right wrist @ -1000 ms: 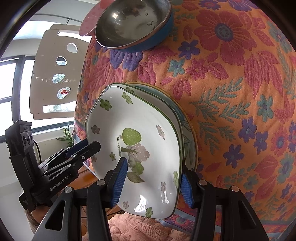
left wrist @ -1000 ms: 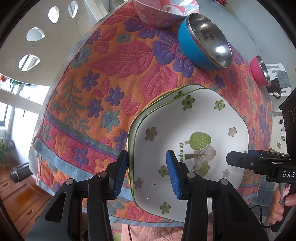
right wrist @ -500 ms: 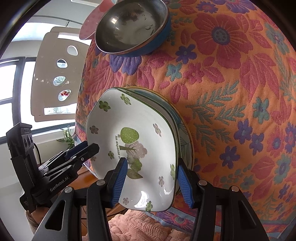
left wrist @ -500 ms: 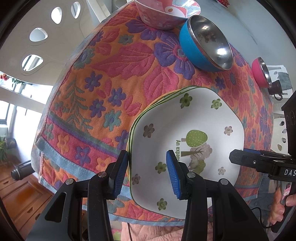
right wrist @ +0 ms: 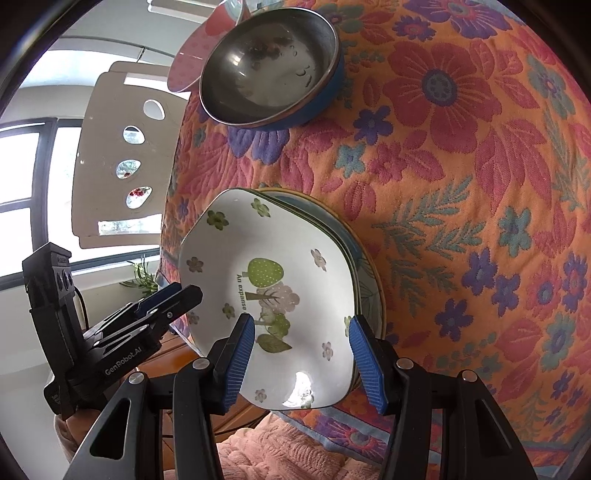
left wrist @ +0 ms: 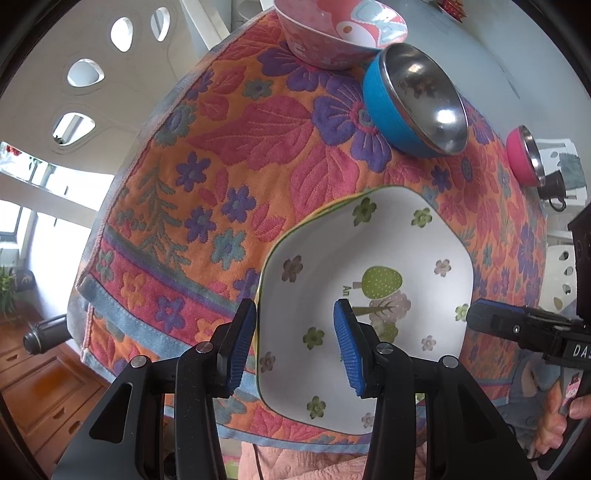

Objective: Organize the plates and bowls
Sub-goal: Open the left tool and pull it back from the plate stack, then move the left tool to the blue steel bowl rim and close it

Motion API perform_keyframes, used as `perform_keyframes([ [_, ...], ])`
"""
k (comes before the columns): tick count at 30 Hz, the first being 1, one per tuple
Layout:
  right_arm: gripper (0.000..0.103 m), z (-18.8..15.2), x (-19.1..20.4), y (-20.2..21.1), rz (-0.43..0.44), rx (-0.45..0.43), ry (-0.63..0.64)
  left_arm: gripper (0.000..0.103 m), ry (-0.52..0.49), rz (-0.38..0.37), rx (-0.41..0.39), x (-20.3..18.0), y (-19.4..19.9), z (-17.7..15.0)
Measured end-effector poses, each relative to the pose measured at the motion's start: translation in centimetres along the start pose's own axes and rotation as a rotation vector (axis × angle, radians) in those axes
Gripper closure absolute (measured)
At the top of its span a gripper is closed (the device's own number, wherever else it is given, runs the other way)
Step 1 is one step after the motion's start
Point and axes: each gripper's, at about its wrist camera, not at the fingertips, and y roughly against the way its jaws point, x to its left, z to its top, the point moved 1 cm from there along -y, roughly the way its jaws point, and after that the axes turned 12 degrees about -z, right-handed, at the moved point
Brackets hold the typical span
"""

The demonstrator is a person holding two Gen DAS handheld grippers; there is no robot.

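The plates sit stacked at the near edge of the floral bench [left wrist: 229,122], the white tree plate [left wrist: 369,258] on top, both claws, left [left wrist: 295,347] and right [right wrist: 301,363], parted astride its rim without pinching, while the blue bowl [left wrist: 413,110], pink patterned bowl [left wrist: 332,33] and small pink bowl [left wrist: 524,155] beyond remain unstacked.

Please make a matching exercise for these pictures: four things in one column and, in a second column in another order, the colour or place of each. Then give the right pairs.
Things:
1. white plate
2. large steel bowl
3. small steel bowl
4. patterned bowl

Descriptions:
A. pink outside, at the right edge of the cloth
B. blue outside
C. top of a stack, printed with green trees and flowers
D. pink, farthest from the left gripper, with a cartoon picture inside

Pairs: 1-C, 2-B, 3-A, 4-D
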Motion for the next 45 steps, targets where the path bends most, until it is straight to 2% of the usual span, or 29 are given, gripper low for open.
perform_keyframes([
  [9,0.051,0.0,0.3,1.1,0.005,-0.019,-0.003,0.062,-0.014,0.009,-0.045,0.3,1.9,1.5],
  [18,0.050,1.3,0.2,4.0,0.054,-0.079,-0.043,0.062,-0.056,-0.003,-0.071,-0.2,3.7,4.8],
  [23,0.050,2.5,0.5,6.4,0.043,-0.124,-0.039,0.062,-0.108,-0.008,-0.087,-1.6,4.8,7.0],
  [30,0.050,5.1,1.5,10.5,0.028,-0.215,-0.040,0.060,-0.178,-0.005,-0.125,-3.5,7.0,10.5],
  [39,0.050,9.6,1.9,14.6,-0.004,-0.289,-0.036,0.056,-0.208,-0.022,-0.196,-4.9,10.9,15.9],
  [42,0.047,11.4,1.9,16.0,-0.020,-0.326,-0.034,0.047,-0.230,-0.017,-0.218,-5.7,11.6,17.3],
  [45,0.046,13.1,1.4,15.3,-0.048,-0.319,-0.044,0.043,-0.225,-0.020,-0.212,-6.2,10.6,18.3],
])
